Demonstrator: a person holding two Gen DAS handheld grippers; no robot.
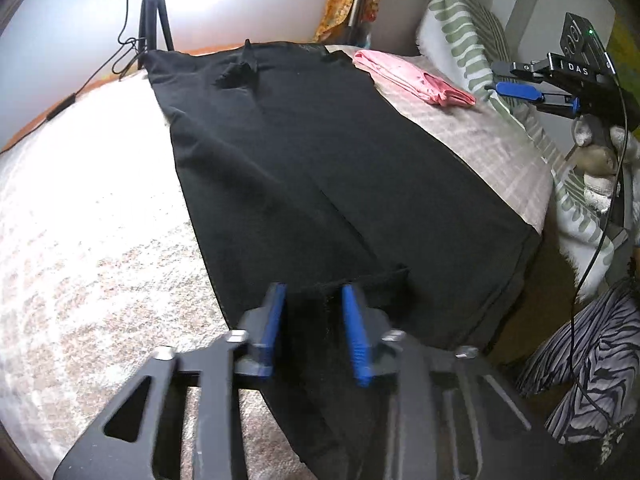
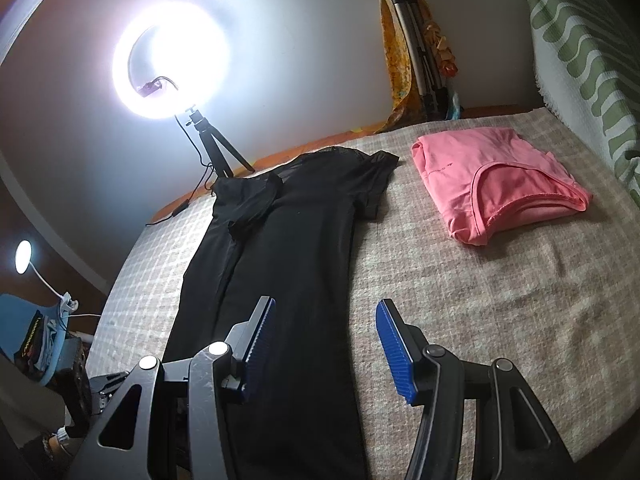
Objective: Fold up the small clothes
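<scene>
A long black garment point(image 1: 304, 168) lies flat along the bed, its near hem folded up. My left gripper point(image 1: 314, 292) sits at that near hem with black cloth between its blue pads, jaws a moderate gap apart; a firm grip cannot be told. My right gripper point(image 2: 326, 310) is open, hovering over the right edge of the black garment point(image 2: 288, 248) near its lower part. It also shows in the left wrist view point(image 1: 516, 88), off the right of the bed. A folded pink shirt point(image 2: 496, 182) lies at the far right of the bed.
The bed has a beige checked cover point(image 2: 480, 300). A green-striped pillow point(image 1: 468, 32) stands at the right. A ring light on a small tripod point(image 2: 172, 60) stands at the bed's far edge, with its cable. A larger tripod point(image 2: 420, 52) leans on the wall.
</scene>
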